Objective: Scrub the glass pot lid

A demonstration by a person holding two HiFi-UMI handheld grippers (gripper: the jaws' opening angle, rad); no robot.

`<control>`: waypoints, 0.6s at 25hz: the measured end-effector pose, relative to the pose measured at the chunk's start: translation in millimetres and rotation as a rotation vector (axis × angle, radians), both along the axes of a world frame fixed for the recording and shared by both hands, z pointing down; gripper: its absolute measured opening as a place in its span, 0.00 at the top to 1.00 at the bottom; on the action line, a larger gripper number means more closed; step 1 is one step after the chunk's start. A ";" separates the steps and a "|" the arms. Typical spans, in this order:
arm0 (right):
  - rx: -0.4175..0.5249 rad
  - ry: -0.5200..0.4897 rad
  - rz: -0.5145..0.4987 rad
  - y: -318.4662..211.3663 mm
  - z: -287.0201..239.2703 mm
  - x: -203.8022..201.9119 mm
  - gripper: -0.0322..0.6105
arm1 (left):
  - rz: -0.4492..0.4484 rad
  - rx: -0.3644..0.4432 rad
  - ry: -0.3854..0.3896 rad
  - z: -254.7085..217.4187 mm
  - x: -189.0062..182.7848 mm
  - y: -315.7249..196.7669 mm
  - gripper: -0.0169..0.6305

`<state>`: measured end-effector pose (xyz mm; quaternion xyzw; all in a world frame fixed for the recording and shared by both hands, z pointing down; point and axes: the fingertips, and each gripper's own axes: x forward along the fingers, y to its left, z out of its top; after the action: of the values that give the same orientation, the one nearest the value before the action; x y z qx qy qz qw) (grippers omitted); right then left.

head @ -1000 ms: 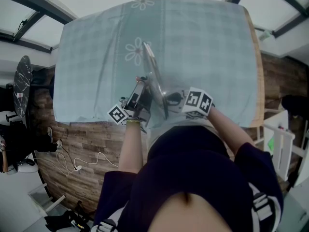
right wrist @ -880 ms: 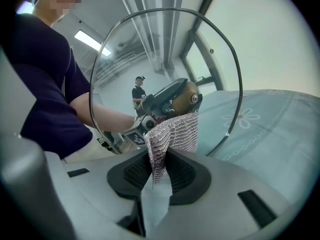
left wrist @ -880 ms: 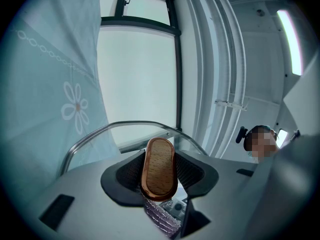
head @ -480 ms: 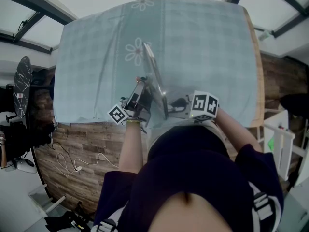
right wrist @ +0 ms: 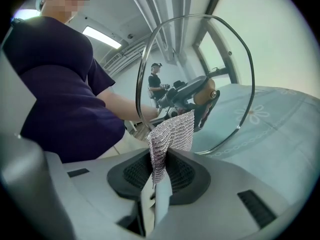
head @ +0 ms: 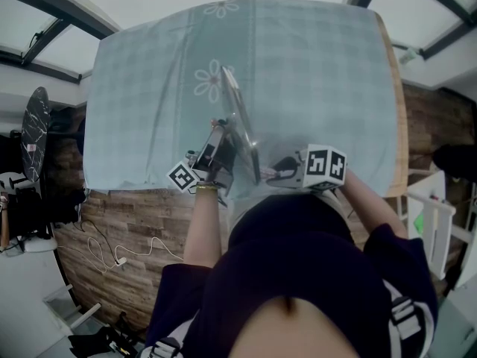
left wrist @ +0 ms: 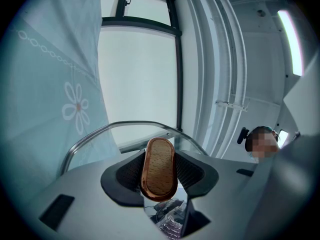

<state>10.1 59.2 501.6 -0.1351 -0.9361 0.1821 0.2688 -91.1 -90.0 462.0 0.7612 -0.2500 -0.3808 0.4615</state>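
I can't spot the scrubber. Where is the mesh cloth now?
Right gripper view, centre: the mesh cloth sticks up from the right claw, on the person's right of the upright glass pot lid.

No words, brand names or numbers can be read in any view. The only printed signs are black-and-white square markers. They stand on the cube (head: 181, 176) of the left hand-held gripper (head: 221, 142), at 9 o'clock from the head view's centre, and on the cube (head: 325, 167) of the right hand-held gripper (head: 274, 167), at 3 o'clock. They are coded patterns, not letters.
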 end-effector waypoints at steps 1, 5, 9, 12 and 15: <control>0.004 0.005 -0.001 0.2 -0.5 2.5 0.83 | -0.003 -0.003 0.003 0.0 -0.7 -0.2 0.71; 0.018 0.023 0.022 -1.7 -0.5 14.4 0.83 | -0.021 -0.012 0.011 0.4 -3.5 -1.4 0.71; 0.029 0.024 0.081 -10.5 0.4 26.8 0.83 | -0.029 -0.024 -0.034 1.9 -4.4 -1.9 0.71; 0.035 0.013 0.142 -19.8 -2.7 30.5 0.83 | -0.030 -0.022 -0.097 0.7 -5.4 -2.4 0.72; 0.051 0.008 0.214 -31.9 -2.1 30.5 0.83 | -0.040 -0.034 -0.183 1.3 -11.6 -2.8 0.71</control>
<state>40.5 27.3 499.5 -0.0269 -0.9484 0.1863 0.2551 -102.6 -92.8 463.3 0.7799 -0.3126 -0.3144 0.4418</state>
